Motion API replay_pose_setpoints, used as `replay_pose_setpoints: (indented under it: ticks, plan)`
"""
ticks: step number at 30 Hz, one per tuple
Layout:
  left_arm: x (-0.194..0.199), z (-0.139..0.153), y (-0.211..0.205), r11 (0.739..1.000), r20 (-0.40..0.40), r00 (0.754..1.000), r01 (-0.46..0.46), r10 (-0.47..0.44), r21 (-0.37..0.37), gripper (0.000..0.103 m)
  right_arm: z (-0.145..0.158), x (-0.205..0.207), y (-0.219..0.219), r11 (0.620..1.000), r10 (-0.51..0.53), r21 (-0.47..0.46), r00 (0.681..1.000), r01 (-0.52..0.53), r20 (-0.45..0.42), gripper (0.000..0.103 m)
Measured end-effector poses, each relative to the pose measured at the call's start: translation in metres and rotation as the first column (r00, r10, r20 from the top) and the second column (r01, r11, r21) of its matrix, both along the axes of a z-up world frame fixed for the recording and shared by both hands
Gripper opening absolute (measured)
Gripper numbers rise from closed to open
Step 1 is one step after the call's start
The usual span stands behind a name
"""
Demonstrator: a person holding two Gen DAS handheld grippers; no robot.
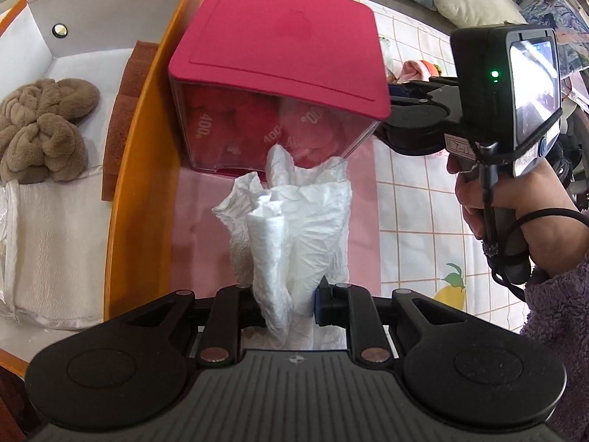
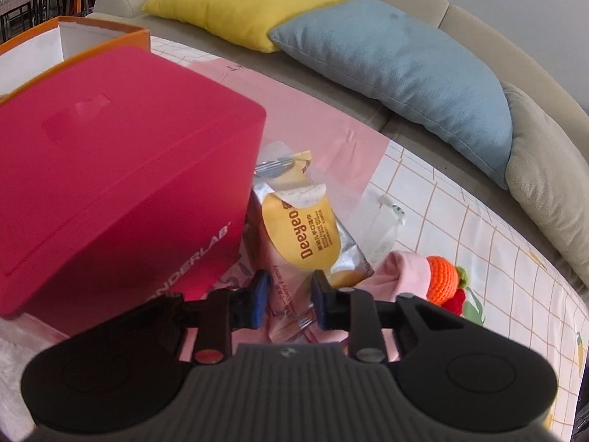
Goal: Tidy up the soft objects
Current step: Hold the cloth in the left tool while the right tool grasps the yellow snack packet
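Tissue (image 1: 294, 228), white and crumpled, stands up between the fingers of the left gripper (image 1: 291, 304), whose jaws are pinched onto its lower part so that the loose top fans out above them. Just beyond the tissue sits a clear box with a red lid (image 1: 279, 37), tilted, with red and pink soft things showing through its wall; the tip of the tissue reaches the box's near face. The box rests on a pink sheet (image 1: 200, 221) laid over a checked tablecloth (image 1: 416, 199). To the left stands an orange-sided bin (image 1: 136, 191) with a white lining, and inside it lie a brown knotted towel (image 1: 44, 129) and a folded white cloth (image 1: 51, 243). On the right side of the red-lidded box the right gripper (image 2: 286, 300) comes in, held in a hand (image 1: 515, 213) with a purple fuzzy sleeve; its jaws stand narrowly apart with nothing clamped, hovering over a snack packet (image 2: 305, 232) with a yellow label. Near that packet lie a pink cloth (image 2: 401, 269) and an orange crocheted toy (image 2: 443, 280). Farther back, along a beige sofa (image 2: 475, 18), lean a yellow cushion (image 2: 243, 3), a blue cushion (image 2: 397, 62) and a beige cushion (image 2: 548, 173).
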State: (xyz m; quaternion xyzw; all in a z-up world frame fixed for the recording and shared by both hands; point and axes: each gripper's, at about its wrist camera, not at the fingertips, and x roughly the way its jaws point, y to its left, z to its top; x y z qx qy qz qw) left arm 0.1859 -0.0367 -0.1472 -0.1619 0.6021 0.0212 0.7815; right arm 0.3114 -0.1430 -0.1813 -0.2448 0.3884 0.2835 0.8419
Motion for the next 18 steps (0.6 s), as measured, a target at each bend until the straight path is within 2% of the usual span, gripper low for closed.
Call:
replay_pose_setpoints:
  ticks: [3, 6, 12, 15, 18]
  plan:
    - [0.001, -0.001, -0.003, 1.0, 0.001, 1.0, 0.002, -0.002, 0.0, 0.022, 0.001, -0.001, 0.001, 1.0, -0.006, 0.005, 1.0, 0.006, 0.006, 0.004]
    - [-0.006, 0.003, 0.001, 1.0, 0.013, 1.0, 0.007, -0.007, -0.004, 0.022, 0.012, -0.006, -0.001, 0.999, -0.025, 0.02, 0.999, 0.024, 0.045, 0.0]
    - [-0.019, 0.01, 0.009, 1.0, 0.037, 0.999, 0.003, -0.002, -0.019, 0.022, 0.054, -0.02, -0.012, 0.995, -0.073, 0.076, 0.993, 0.067, 0.091, 0.0]
    - [-0.023, 0.013, 0.012, 1.0, 0.05, 0.999, 0.005, -0.004, -0.024, 0.022, 0.079, -0.037, -0.02, 0.992, -0.1, 0.085, 0.986, 0.09, 0.132, 0.0]
    - [-0.028, 0.015, 0.015, 0.999, 0.063, 0.998, 0.001, 0.001, -0.032, 0.022, 0.101, -0.061, -0.035, 0.983, -0.156, 0.122, 0.979, 0.14, 0.134, 0.0]
